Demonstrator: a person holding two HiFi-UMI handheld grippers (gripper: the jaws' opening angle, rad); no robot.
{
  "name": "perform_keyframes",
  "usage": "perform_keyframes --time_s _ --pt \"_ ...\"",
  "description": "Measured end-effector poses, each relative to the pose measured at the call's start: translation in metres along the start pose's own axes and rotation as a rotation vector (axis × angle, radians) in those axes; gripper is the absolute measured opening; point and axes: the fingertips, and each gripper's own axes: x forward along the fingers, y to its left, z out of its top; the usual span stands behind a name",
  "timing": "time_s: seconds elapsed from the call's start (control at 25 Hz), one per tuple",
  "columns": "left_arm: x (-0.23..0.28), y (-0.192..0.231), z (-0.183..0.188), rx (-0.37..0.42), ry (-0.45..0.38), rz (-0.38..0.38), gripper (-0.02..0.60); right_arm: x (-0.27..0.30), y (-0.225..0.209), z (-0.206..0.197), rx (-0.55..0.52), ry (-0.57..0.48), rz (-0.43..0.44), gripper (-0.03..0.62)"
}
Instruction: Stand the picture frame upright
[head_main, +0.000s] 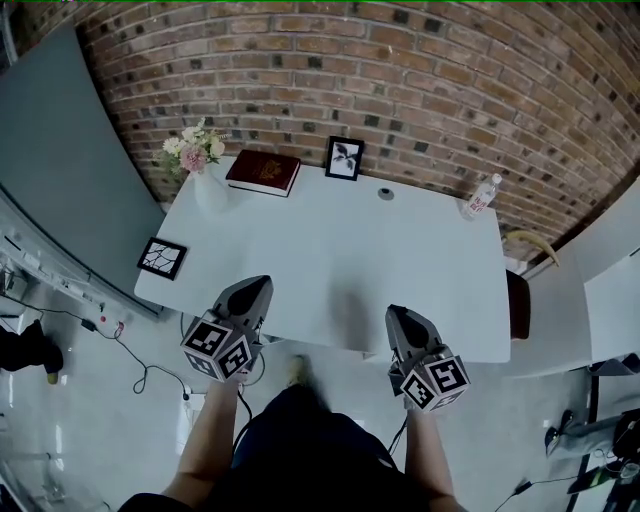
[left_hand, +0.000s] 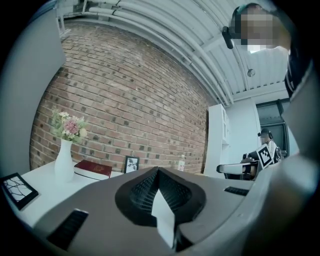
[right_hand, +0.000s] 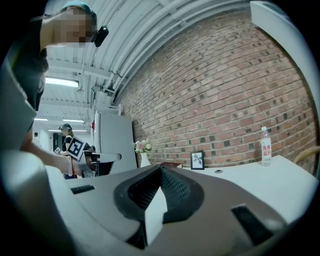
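Head view shows our left gripper (head_main: 260, 284) and right gripper (head_main: 398, 313) nearest us. Their tips sit over the near edge of the table (head_main: 330, 260), well apart from each other and aimed toward the wall (head_main: 400, 60). In the left gripper view we see its jaws pressed together with nothing between them. The right gripper view shows the same for the right one: closed, empty, touching nothing.

Left of the left gripper, the flat frame (head_main: 162, 258) lies face up at the table's near left corner, close to the edge and apart from both grippers. Bare tabletop lies between it and the left gripper.

Farther back, along the far side of the table, we find a white vase (head_main: 209, 190) of flowers (head_main: 195, 150) at the left. A red book (head_main: 263, 172) lies flat just beside it. Next to the right, a second frame (head_main: 344, 158) stands upright near the brick wall. A small round fitting (head_main: 386, 194) sits in the tabletop to its right, and a bottle (head_main: 482, 196) stands at the far right corner.

A grey panel (head_main: 60, 170) runs beside the table on the left, and a chair (head_main: 517, 300) sits at its right end. Cables (head_main: 140, 375) trail on the floor below the near left corner.
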Motion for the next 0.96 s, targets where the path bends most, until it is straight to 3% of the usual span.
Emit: perform_keyframes --time_s 0.96 --pt "-0.069 -0.038 0.000 0.019 -0.025 0.004 0.000 -0.056 0.055 -0.004 0.003 -0.031 0.030 0.003"
